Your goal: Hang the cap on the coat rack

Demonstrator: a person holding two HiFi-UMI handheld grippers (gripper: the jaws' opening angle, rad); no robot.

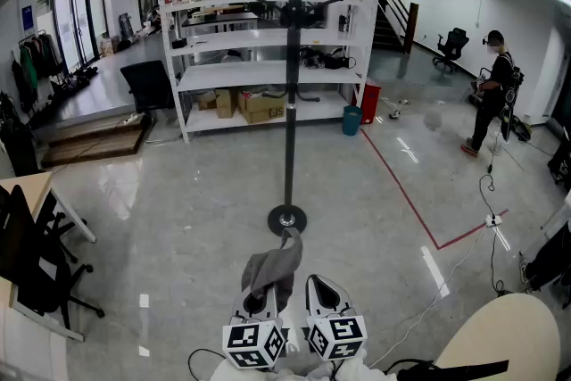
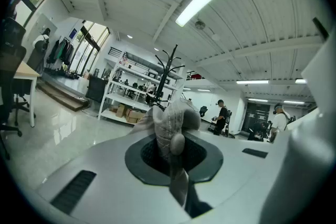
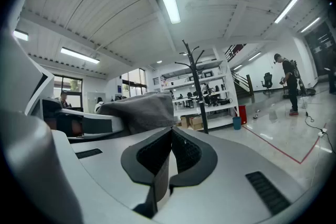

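cap (image 1: 273,268): grey matt cloth | coat rack (image 1: 290,120): dark smooth metal | floor (image 1: 178,210): glossy, polished

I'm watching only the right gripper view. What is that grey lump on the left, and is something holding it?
Observer: It's the cap; the left gripper view shows the left gripper clamped shut on it.
Operator: What does the coat rack ahead stand on?
Observer: The head view shows a round base flat on the floor.
Operator: How do the two tools sit?
Observer: In the head view the right gripper is side by side with the left, both aimed at the rack.
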